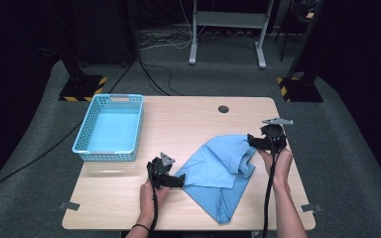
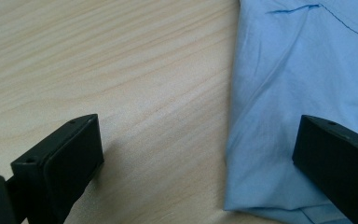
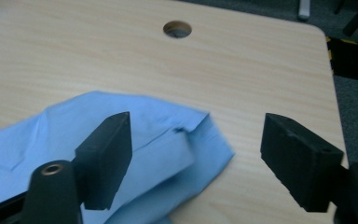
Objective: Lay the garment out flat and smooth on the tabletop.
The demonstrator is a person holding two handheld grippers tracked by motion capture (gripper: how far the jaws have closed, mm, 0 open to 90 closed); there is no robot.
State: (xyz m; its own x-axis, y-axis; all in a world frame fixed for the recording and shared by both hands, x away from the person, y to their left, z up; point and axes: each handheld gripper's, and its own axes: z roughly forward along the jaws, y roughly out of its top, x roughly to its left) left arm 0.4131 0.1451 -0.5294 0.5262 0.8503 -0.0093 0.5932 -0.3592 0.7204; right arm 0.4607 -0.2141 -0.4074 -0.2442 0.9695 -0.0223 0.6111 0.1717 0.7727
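Note:
A light blue shirt [image 1: 218,171] lies loosely folded on the right half of the wooden table [image 1: 188,119]. My left gripper [image 1: 178,179] sits low at the shirt's left edge. In the left gripper view it [image 2: 200,128] is open, with the shirt's edge [image 2: 298,84] under the right-hand jaw and bare wood under the other. My right gripper [image 1: 253,141] is at the shirt's far right corner. In the right gripper view it [image 3: 198,123] stands open above that folded corner [image 3: 168,140], and no pad presses on the cloth.
A light blue plastic basket [image 1: 108,155] stands at the table's left, nothing in it. A round cable hole [image 1: 223,109] sits near the far edge, also in the right gripper view [image 3: 177,29]. Cables and stand feet lie on the floor beyond.

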